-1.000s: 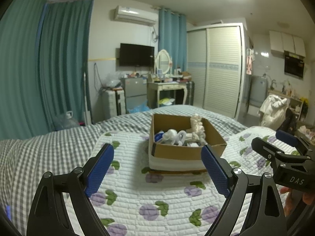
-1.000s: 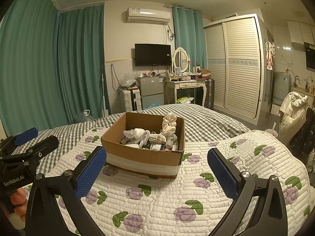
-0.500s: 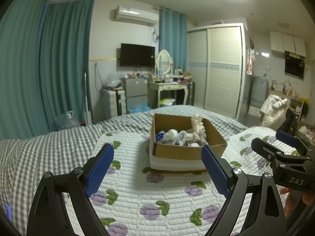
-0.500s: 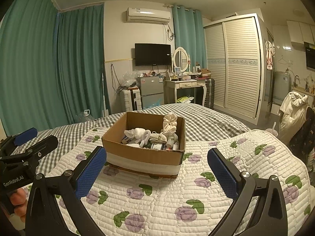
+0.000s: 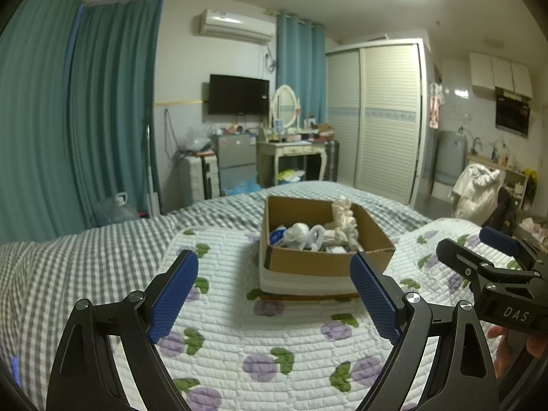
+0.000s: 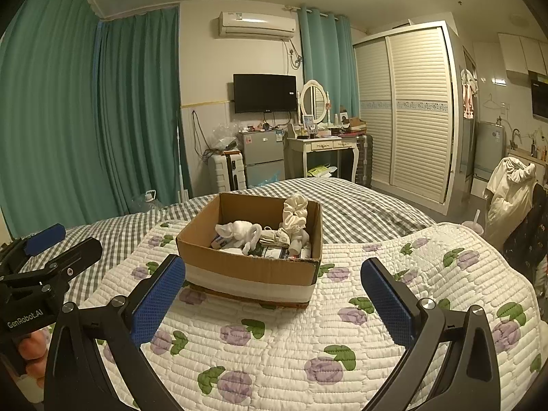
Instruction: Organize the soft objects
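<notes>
Both sets of jaws wide apart and empty: left gripper point(image 5: 274, 294) and right gripper point(image 6: 274, 294) held side by side short of the cardboard box point(image 6: 250, 267), nothing between the blue pads. Box sitting on the floral quilt point(image 6: 308, 342), itself spread over the gingham bedcover point(image 5: 85, 257). Inside the box, a jumble: white sock-like bundle point(image 6: 239, 233), cream scrunchie point(image 6: 294, 215) draped against the far right corner, plus a few flat packets underneath, too small to name. Risks from here, as a judgement only. Soft bedding under the box, so a push on a wall likely to tilt or slide the box rather than meet resistance. Limp cloth likely to fold away from the pads, giving a pinch on a stray edge and a drop on lifting. Entangled pieces likely to come up together, dragging packets over the rim and onto the quilt. Scrunchie close to the cardboard wall, so little room for one pad behind it; a pad could catch the wall or flap instead. Two grippers close together, so a reach into a narrow box from both sides could end in a knock between them. Depth hard to read through the fisheye, so a closure short of the fabric also plausible.
</notes>
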A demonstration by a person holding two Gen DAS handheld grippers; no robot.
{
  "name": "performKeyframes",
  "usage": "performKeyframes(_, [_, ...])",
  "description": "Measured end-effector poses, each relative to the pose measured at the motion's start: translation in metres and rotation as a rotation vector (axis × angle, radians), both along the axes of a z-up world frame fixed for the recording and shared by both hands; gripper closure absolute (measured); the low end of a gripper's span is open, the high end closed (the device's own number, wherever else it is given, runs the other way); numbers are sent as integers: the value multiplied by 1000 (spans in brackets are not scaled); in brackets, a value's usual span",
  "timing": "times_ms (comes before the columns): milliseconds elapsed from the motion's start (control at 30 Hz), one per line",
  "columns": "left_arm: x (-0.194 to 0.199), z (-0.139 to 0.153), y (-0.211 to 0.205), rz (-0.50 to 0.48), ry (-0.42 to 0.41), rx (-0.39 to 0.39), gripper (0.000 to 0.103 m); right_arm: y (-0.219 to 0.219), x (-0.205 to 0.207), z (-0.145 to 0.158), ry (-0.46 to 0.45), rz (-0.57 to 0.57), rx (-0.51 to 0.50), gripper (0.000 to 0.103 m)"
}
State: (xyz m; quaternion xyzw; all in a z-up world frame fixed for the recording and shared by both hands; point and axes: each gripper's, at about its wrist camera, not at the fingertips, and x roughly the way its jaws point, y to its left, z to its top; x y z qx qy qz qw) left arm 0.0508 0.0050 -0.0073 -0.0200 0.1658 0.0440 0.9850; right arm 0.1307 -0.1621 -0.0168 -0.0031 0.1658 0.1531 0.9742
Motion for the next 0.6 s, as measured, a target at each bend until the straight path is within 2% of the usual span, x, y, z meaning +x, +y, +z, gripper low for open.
performKeyframes(600, [0, -2, 0, 5, -1, 2, 12, 0, -1, 0, 1, -1, 1, 0])
